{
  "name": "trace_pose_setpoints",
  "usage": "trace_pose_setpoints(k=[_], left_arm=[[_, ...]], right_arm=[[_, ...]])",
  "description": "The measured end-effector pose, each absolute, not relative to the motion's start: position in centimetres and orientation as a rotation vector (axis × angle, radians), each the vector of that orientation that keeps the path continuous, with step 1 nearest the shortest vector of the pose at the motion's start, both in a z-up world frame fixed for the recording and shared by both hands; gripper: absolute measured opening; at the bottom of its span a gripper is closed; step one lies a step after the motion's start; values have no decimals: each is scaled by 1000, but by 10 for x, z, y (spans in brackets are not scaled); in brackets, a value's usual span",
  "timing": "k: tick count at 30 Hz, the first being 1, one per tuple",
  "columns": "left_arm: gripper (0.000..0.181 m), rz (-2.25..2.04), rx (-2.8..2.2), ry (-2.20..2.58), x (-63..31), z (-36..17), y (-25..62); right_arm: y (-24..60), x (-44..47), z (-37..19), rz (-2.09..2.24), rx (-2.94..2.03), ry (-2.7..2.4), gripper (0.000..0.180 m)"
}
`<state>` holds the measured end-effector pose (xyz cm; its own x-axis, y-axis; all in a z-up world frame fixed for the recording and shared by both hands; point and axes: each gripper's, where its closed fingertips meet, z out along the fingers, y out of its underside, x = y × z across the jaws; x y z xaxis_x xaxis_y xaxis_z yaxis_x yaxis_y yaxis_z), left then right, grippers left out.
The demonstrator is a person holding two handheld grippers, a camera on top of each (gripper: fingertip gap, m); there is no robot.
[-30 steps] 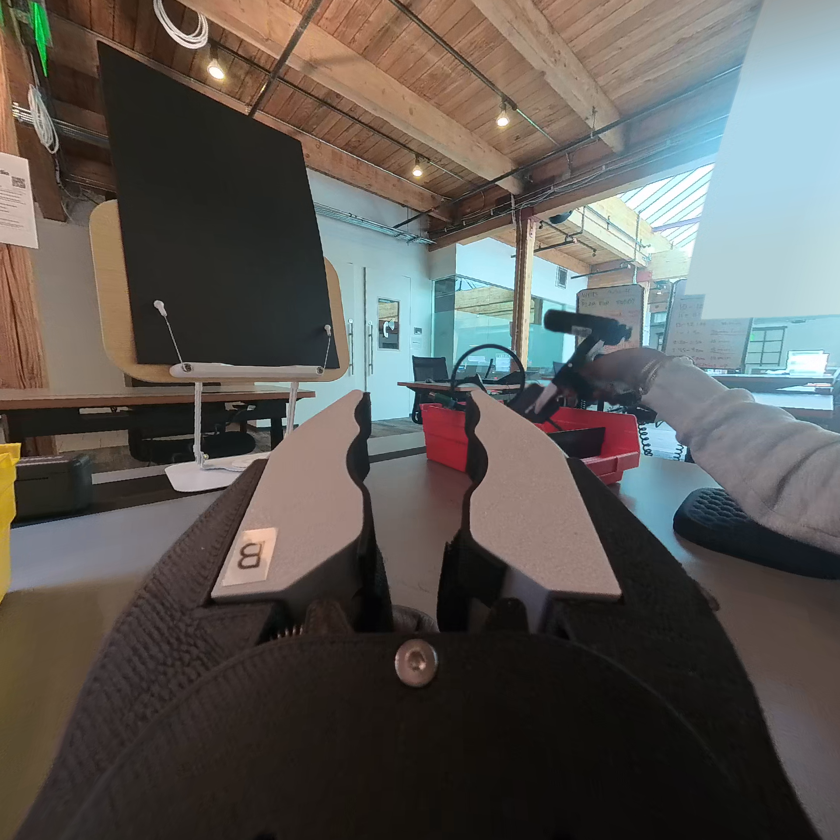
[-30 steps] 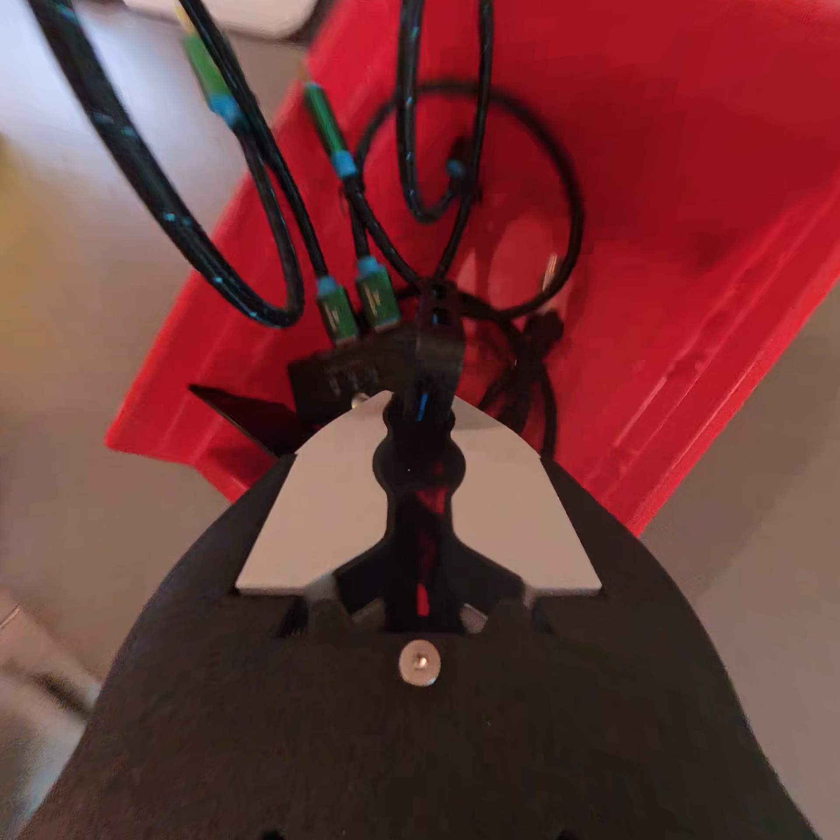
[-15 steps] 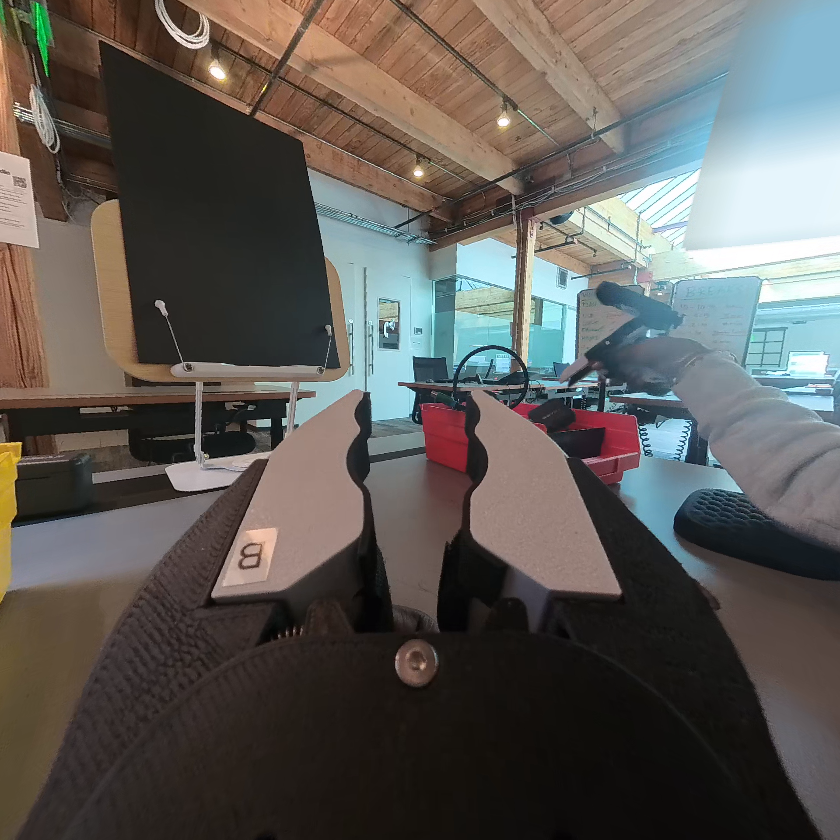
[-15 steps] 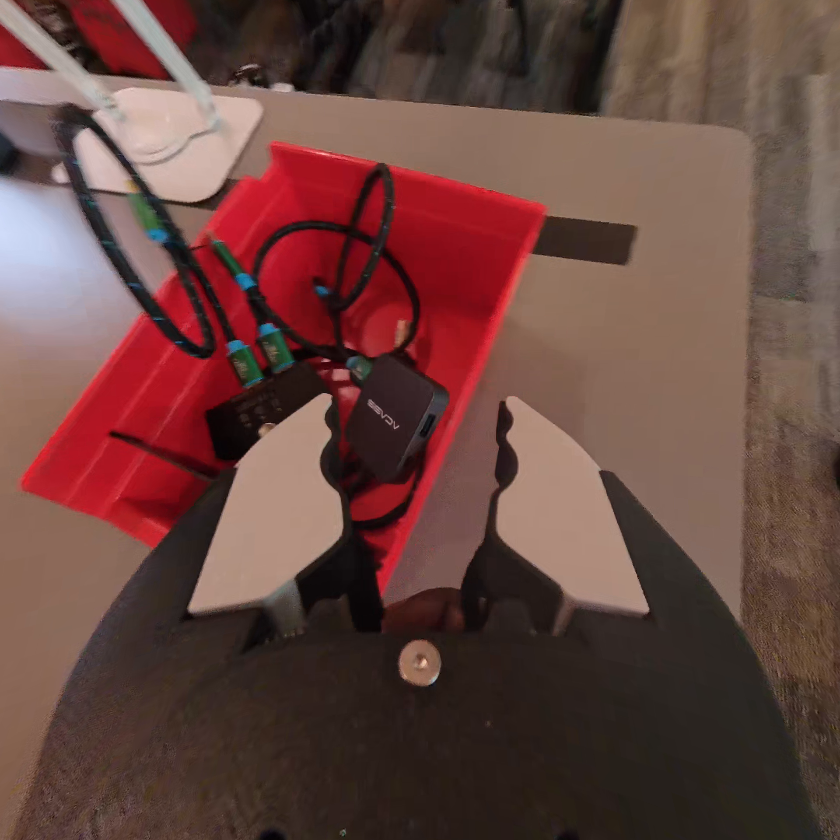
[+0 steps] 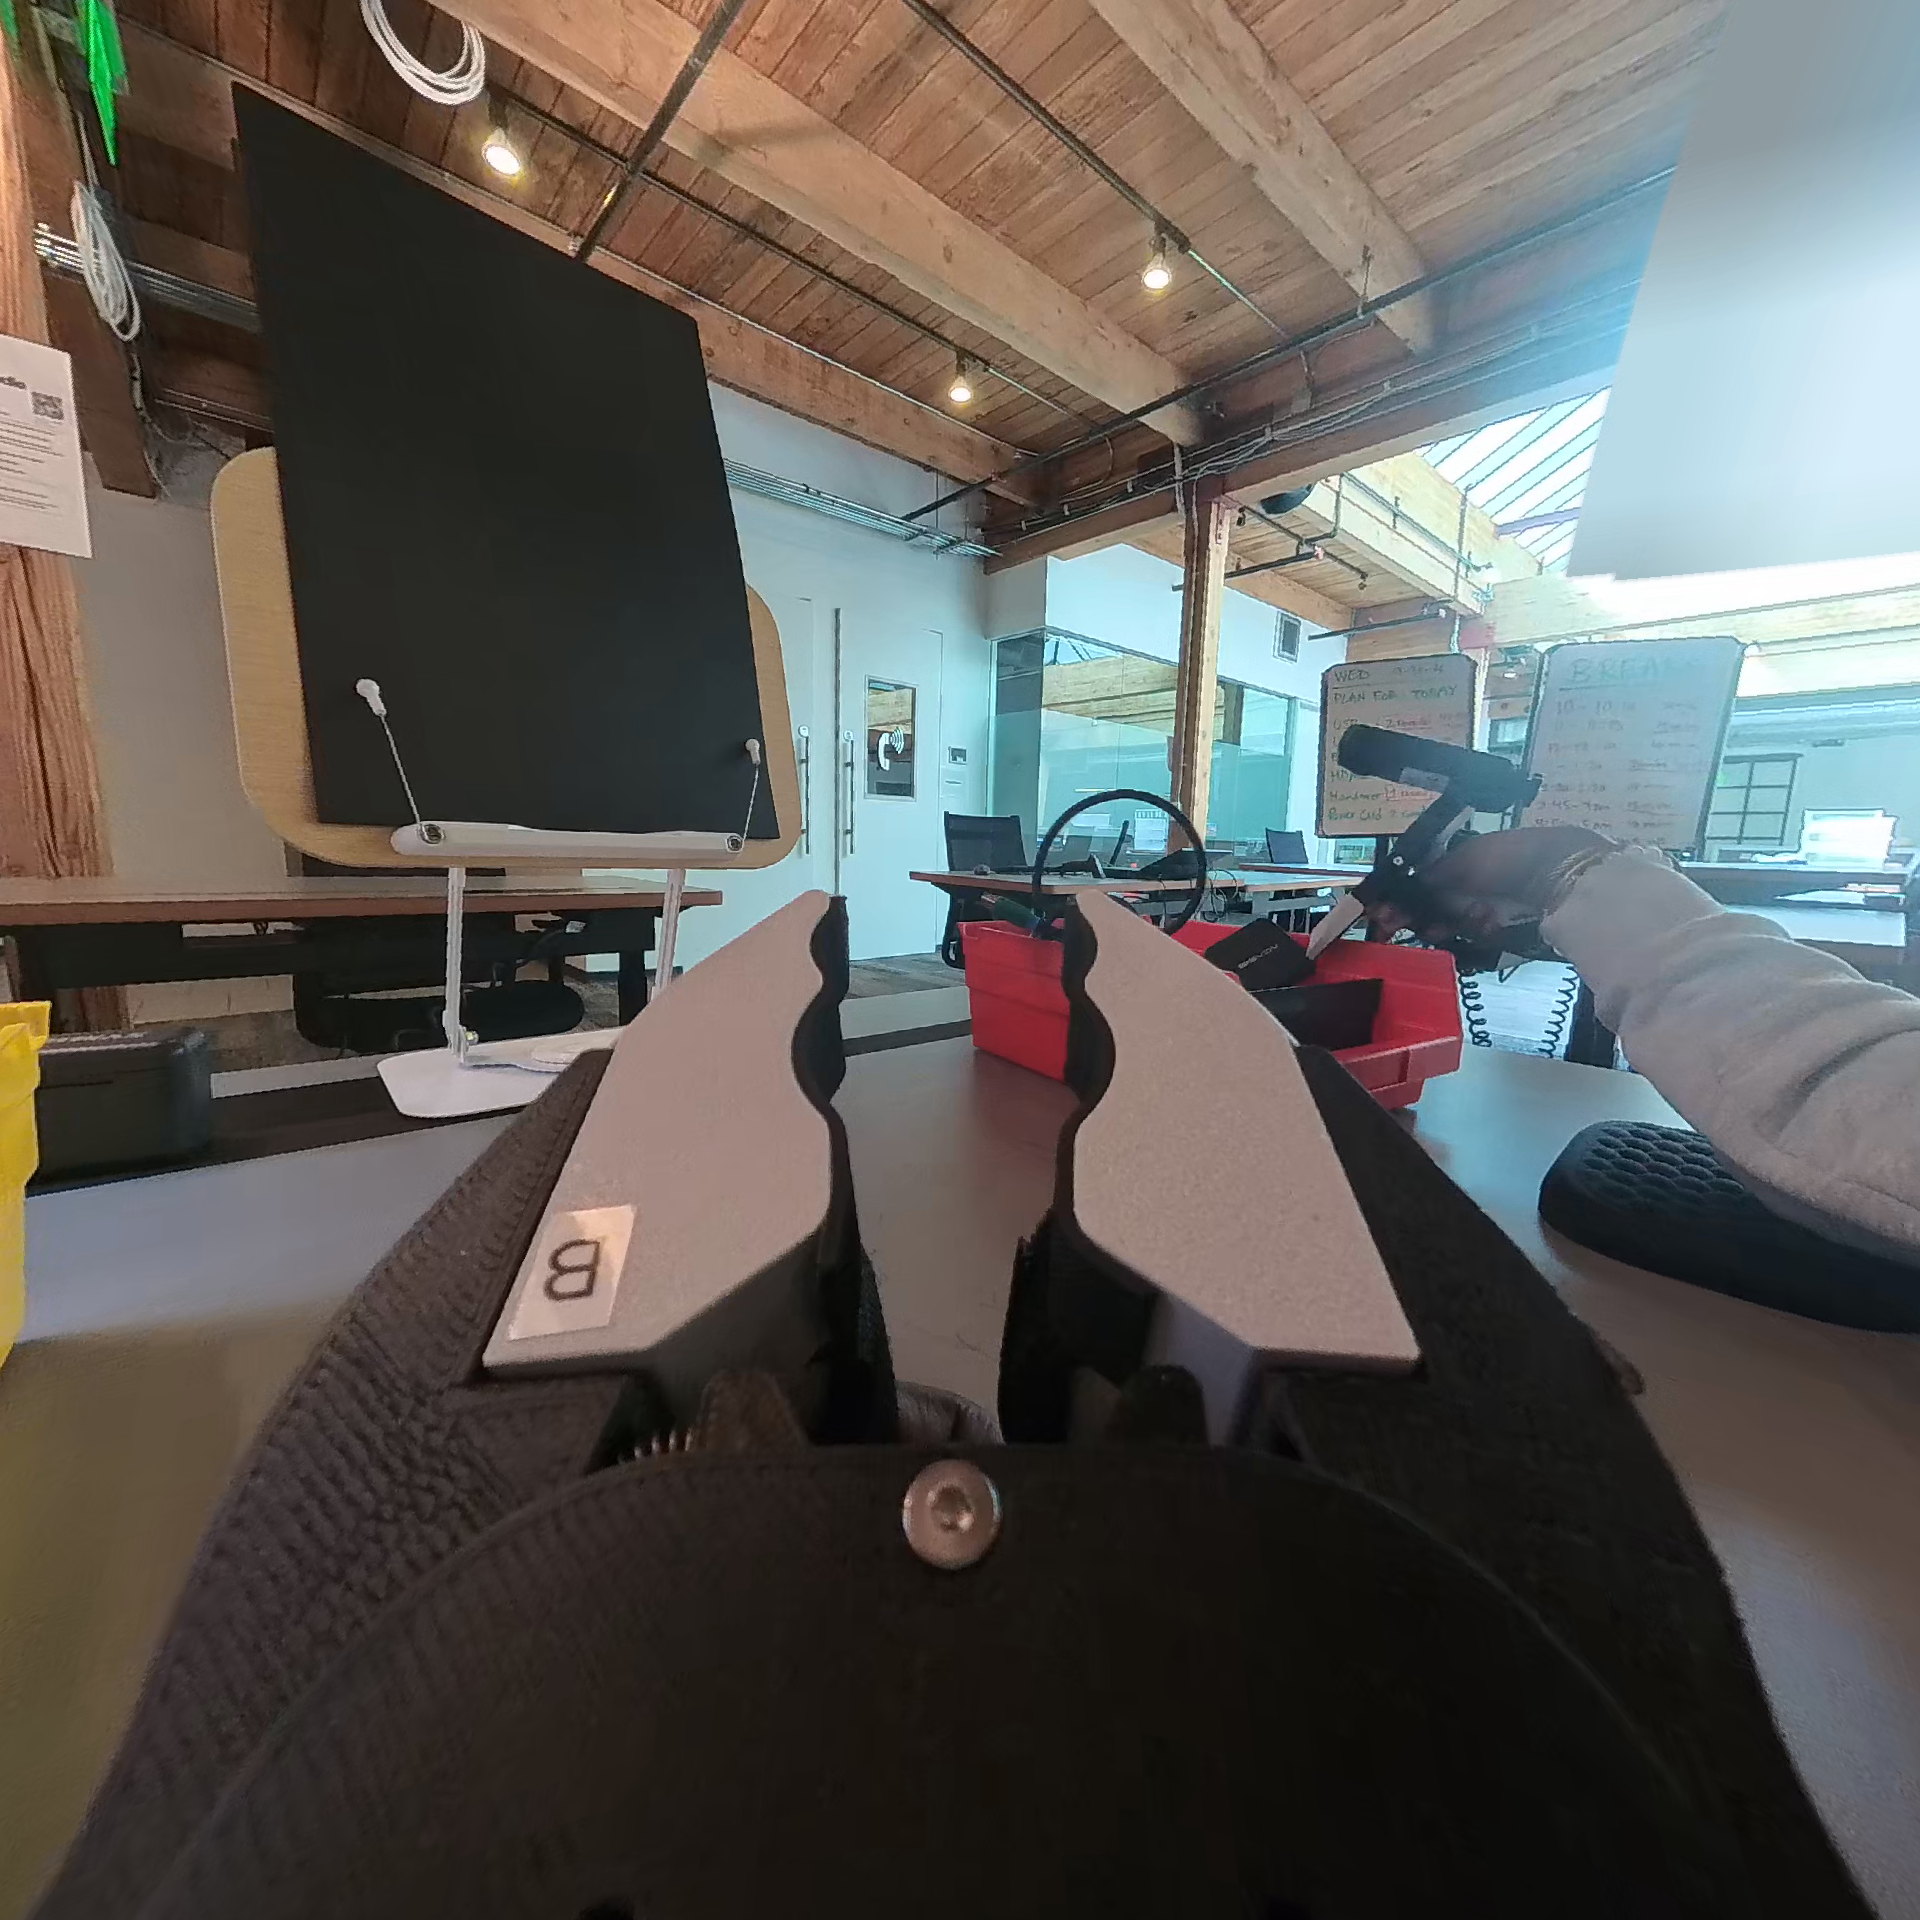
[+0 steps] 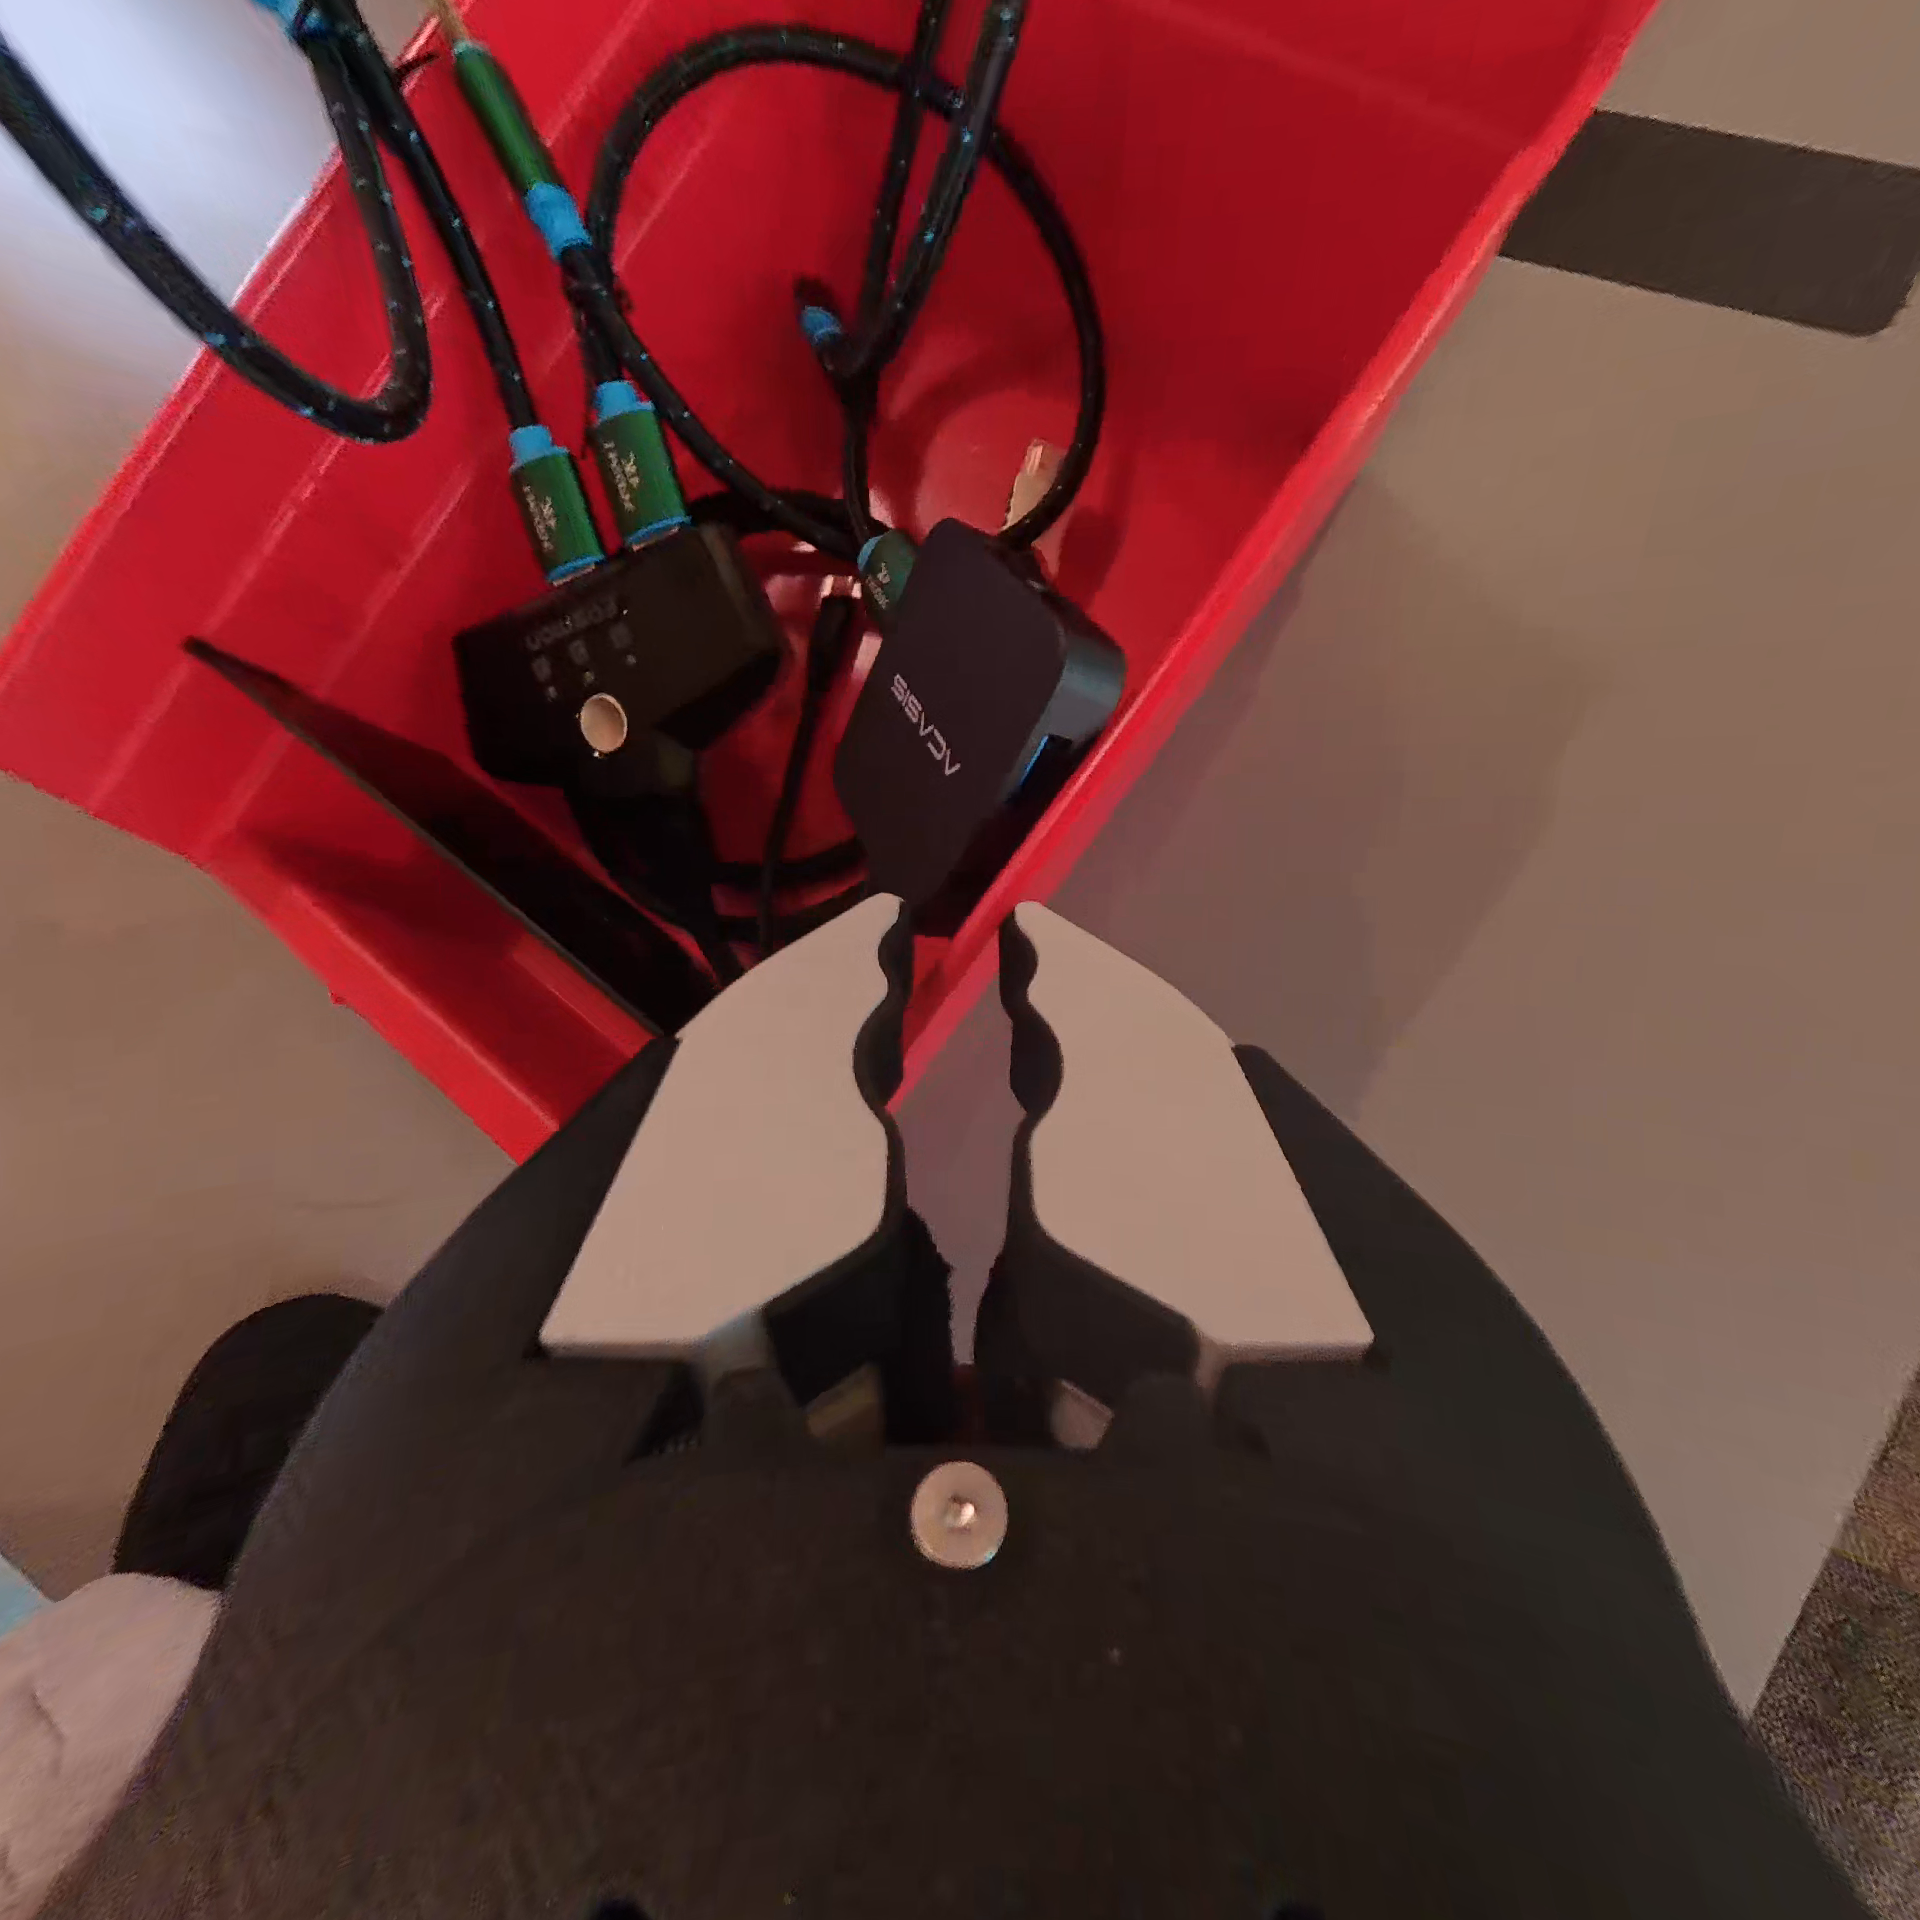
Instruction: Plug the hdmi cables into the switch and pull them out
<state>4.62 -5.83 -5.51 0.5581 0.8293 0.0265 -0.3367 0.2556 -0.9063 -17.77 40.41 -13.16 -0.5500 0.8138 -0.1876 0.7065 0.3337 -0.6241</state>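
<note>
Red bin [image 6: 1299, 343] again fills the right wrist view: the right gripper [image 6: 956, 914] has dropped back, narrowed but empty, just short of the flat black box [image 6: 951, 707]. The left gripper [image 5: 951, 914] stays parted, idle, so no pull has begun.

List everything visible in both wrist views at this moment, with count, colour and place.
bin: one, red, on the table, under the right gripper.
switch box with button: one, black, in the bin, two green plugs in it.
flat box: one, black, in the bin, leaning on its right wall.
cables: several, black braided with blue flecks, looping in and out of the bin.
table: one, grey.
board on stand: one, black, white stand, far left of the table.
wrist pad: one, black, under the sleeve.
yellow bin: one, left edge.
left gripper: open, resting low.
right gripper: open, just above the flat box.
</note>
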Motion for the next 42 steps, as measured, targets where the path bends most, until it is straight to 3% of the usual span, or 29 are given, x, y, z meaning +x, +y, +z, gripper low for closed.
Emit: trace_pose_setpoints(k=[24, 42], left_arm=[[38, 849, -1023, -575, 46, -55, -59], [38, 859, -1020, -563, 49, -54, -58]], right_arm=[[253, -193, -133, 1039, -958, -2719, 19], [122, -181, -130, 1245, -705, -2663, 21]])
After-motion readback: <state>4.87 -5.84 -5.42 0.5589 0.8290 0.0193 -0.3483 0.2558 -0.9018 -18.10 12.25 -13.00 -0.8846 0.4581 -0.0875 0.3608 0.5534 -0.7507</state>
